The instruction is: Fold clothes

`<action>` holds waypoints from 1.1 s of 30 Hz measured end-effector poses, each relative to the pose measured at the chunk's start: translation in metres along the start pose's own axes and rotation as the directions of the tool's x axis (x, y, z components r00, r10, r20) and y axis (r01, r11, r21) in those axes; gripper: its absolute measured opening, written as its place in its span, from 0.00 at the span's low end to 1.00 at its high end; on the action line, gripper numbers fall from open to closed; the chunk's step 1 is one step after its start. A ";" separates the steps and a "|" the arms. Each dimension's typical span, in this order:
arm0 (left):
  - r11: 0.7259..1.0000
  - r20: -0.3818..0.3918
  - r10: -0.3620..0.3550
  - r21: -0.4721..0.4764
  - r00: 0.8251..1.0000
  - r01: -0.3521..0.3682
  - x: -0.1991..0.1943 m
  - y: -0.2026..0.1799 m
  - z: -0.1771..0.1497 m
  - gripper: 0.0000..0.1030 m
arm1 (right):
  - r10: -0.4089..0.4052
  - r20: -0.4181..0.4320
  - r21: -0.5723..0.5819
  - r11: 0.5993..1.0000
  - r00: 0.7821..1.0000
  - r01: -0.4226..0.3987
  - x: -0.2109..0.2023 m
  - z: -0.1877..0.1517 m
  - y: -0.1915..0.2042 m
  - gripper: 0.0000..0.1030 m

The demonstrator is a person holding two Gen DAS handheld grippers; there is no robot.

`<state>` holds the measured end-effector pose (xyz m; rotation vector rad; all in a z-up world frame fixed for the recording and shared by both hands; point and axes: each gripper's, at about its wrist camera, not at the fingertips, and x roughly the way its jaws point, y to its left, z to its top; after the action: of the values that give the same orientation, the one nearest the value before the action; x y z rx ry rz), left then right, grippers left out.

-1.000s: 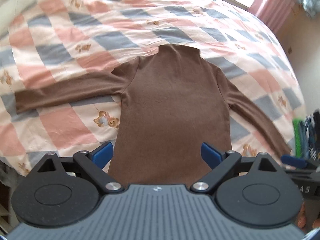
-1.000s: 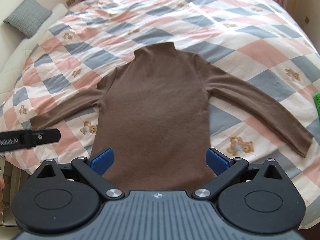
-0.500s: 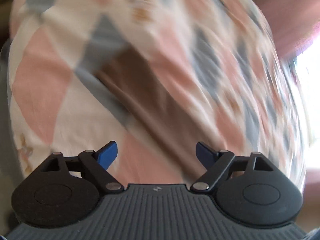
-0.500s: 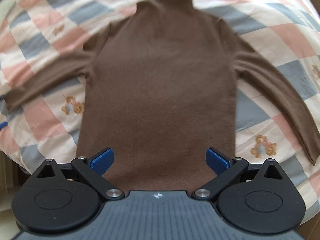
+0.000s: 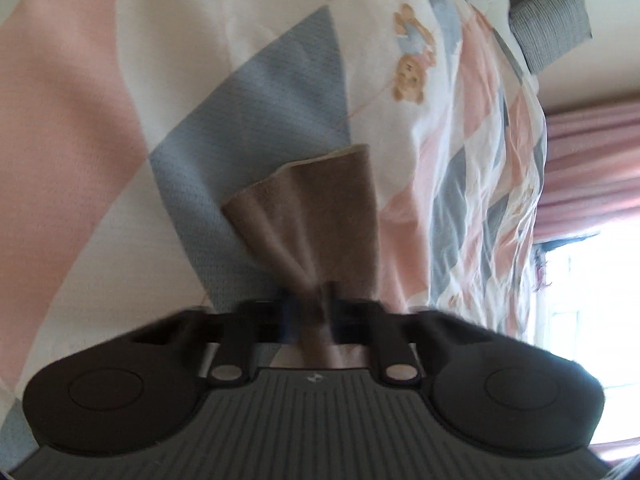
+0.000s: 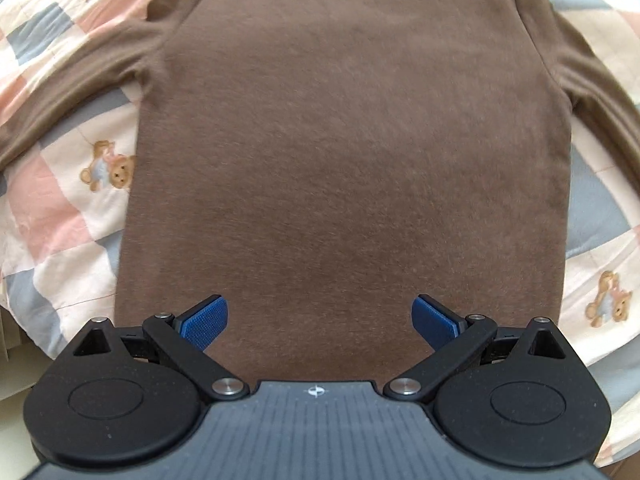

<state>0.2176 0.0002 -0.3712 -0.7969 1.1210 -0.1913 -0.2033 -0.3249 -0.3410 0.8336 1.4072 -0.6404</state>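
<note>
Pinching the sleeve cuff (image 5: 316,220), left claw (image 5: 316,304) is apparently clamping it, though blurred. Right claw (image 6: 318,320) is hovering, jaws apart, over the brown sweater (image 6: 344,140) lying flat on the bed (image 6: 60,184), hem at 6 o'clock. Soft, light, floppy knit; gripping at edges is looking best.

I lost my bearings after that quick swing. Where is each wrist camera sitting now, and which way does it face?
Left wrist: low over the quilt, facing along the sleeve end; left gripper shut on it; grey cushion and pink curtain behind.
Right wrist: above the sweater near its hem, facing its neck; right gripper open.
Shared: the brown sweater and the checked quilt.
</note>
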 end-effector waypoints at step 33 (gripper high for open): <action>0.336 -0.549 0.000 0.787 0.836 0.517 0.006 -0.198 -0.444 0.25 | 0.454 0.540 0.275 0.701 0.709 -0.658 -0.003 0.112 -0.270 0.42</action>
<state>-0.1128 -0.3549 -0.3336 0.1622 1.0710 -1.2780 -0.3567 -0.5714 -0.3731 1.3385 0.5148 -0.6120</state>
